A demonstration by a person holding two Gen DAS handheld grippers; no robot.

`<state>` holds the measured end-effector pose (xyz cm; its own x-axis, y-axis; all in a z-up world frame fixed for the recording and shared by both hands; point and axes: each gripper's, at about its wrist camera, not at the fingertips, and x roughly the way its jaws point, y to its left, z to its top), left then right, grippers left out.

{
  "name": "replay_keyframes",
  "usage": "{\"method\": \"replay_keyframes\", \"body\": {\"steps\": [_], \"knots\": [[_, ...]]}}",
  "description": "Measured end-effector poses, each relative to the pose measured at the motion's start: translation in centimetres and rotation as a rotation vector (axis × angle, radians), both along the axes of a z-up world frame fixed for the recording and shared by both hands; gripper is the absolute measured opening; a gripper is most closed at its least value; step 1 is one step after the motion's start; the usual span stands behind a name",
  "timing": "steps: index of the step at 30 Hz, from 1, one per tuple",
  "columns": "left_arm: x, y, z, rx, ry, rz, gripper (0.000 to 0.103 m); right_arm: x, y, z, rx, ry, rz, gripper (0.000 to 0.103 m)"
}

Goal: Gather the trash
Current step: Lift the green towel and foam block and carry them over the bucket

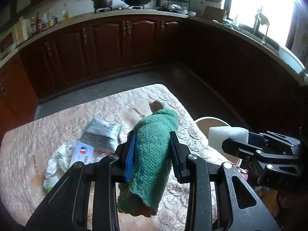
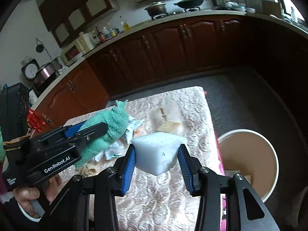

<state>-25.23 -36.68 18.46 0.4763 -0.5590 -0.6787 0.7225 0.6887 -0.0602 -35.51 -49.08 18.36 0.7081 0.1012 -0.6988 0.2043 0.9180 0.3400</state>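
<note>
Two grippers hover above the table (image 1: pixel 28 140): the left gripper (image 1: pixel 152 146) clamps a rolled green towel (image 1: pixel 152 154); the right gripper (image 2: pixel 156 154) clamps a white foam block (image 2: pixel 157 152); both sit near the table's right edge, beside a round bin (image 2: pixel 269 154) on the floor; scraps of trash (image 1: pixel 82 150) lie on the cloth to the left; bare floor stretches between table and dark cabinets (image 1: pixel 107 42).

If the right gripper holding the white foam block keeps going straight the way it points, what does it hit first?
Probably the table's pink embossed cloth, near the blurred pale scrap with a brown piece. The right gripper, shut on the white foam block, points down past it; depth is unclear. The tan round bin lies off to the right.
</note>
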Motion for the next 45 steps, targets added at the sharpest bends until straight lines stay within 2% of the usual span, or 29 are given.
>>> {"method": "replay_keyframes", "body": {"steps": [12, 31, 37, 41, 45], "knots": [[-1.8, -5.3, -0.3, 0.01, -0.007, -0.083, 0.031, -2.8, -4.5, -0.9, -0.004, 0.029, -0.11, 0.042], [-3.5, -11.7, -2.1, 0.03, 0.043, -0.173, 0.031, -5.6, -9.6, -2.7, 0.001, 0.083, -0.238, 0.043], [-3.0, -13.5, -4.1, 0.035, 0.153, -0.211, 0.031, -6.4, -11.5, -4.3, -0.006, 0.126, -0.286, 0.044], [-2.3, -15.1, -6.0, 0.019, 0.288, -0.229, 0.032, -6.9, -13.5, -6.8, 0.036, 0.185, -0.33, 0.045], [-2.1, -15.9, -7.4, -0.001, 0.37, -0.23, 0.035, -7.0, -14.5, -9.4, 0.074, 0.239, -0.358, 0.047]]}}
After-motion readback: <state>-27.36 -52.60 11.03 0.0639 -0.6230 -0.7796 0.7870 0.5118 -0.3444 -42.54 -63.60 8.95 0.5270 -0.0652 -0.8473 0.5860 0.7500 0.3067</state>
